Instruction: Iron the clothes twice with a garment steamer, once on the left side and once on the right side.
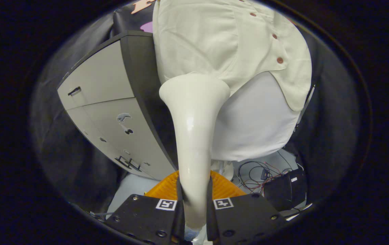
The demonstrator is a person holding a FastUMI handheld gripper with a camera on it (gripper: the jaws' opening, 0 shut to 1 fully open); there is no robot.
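My gripper (pixel 194 199) is shut on the handle of a white garment steamer (pixel 194 129), both black fingers (pixel 146 214) pressing its narrow lower end. The steamer rises away from the fingers and flares to a wide head, which rests against the lower front of a cream button-up shirt (pixel 214 41). The shirt hangs beyond the fingers, with several brown buttons down its placket on the right. A pale lilac garment (pixel 255 126) hangs below and behind the shirt's hem, to the right of the steamer.
A grey cabinet with a dark frame (pixel 109 102) stands to the left of the shirt. An orange ribbed object (pixel 225 189) lies just behind the fingers. Tangled cables and a black box (pixel 282 189) sit on the floor to the right.
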